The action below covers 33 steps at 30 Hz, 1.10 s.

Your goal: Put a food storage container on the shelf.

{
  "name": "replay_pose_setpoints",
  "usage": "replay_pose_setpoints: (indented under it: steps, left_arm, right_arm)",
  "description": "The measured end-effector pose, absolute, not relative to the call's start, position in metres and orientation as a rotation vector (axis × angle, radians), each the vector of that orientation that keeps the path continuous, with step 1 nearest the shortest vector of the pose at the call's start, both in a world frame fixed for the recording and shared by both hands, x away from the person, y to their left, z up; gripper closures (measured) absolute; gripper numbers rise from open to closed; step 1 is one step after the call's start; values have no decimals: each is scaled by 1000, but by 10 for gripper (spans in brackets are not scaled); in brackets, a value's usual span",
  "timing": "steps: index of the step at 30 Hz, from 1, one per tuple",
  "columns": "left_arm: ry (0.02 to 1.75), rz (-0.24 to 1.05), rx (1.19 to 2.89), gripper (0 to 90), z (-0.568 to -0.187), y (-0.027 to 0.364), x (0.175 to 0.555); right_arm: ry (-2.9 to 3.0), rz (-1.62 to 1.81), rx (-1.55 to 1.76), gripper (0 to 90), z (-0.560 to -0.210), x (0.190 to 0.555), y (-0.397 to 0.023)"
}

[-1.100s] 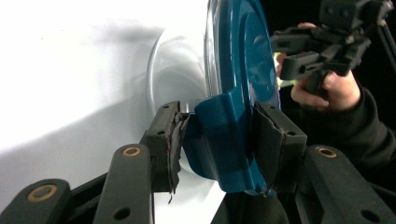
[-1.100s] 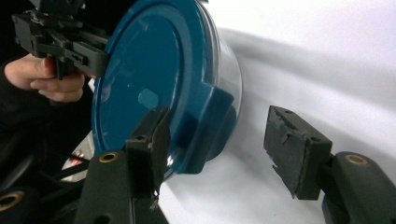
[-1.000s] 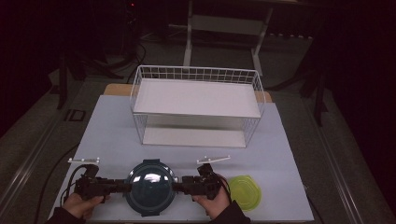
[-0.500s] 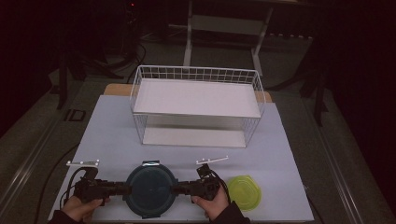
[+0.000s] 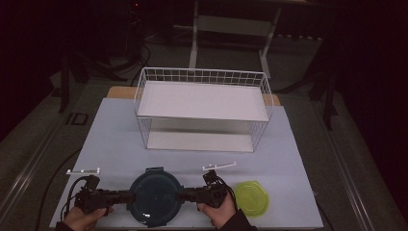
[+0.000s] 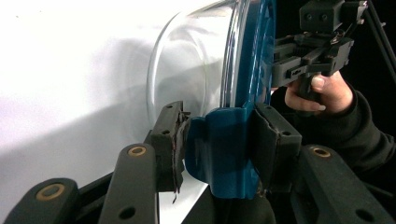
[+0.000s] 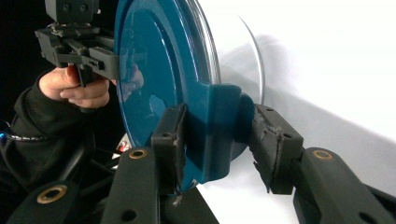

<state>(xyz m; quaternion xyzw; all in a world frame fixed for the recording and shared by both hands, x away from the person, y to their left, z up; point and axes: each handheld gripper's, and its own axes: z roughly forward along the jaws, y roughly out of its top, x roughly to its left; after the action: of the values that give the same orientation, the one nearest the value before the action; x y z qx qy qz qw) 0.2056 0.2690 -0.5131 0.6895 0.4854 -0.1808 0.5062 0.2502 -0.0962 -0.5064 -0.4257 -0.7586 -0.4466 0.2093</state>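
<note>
A round glass container with a dark blue lid (image 5: 155, 196) sits at the near edge of the white table (image 5: 110, 139), between my two grippers. My left gripper (image 5: 129, 196) comes in from the left and is shut on the lid's left latch tab (image 6: 219, 158), one pad on each side of it. From the right, my right gripper (image 5: 183, 195) has just been closing around the opposite latch tab (image 7: 224, 130), and its pads now press on it. The clear bowl (image 6: 191, 70) shows under the lid in the left gripper view.
A yellow-green lid (image 5: 251, 198) lies flat just right of my right hand. A white wire rack with two shelves (image 5: 202, 108) stands at the middle back of the table. Beyond the table the floor is dark, with stand legs and cables.
Both hands and the container have shifted slightly toward the near edge. The right gripper has drawn in against the lid's right side.
</note>
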Motion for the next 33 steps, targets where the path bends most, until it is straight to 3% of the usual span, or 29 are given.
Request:
replay_pose_setpoints:
  steps: [33]
  left_arm:
    - [985, -322, 1680, 570, -404, 216, 260]
  right_arm:
    - [-2137, -1467, -1214, 566, -400, 274, -154]
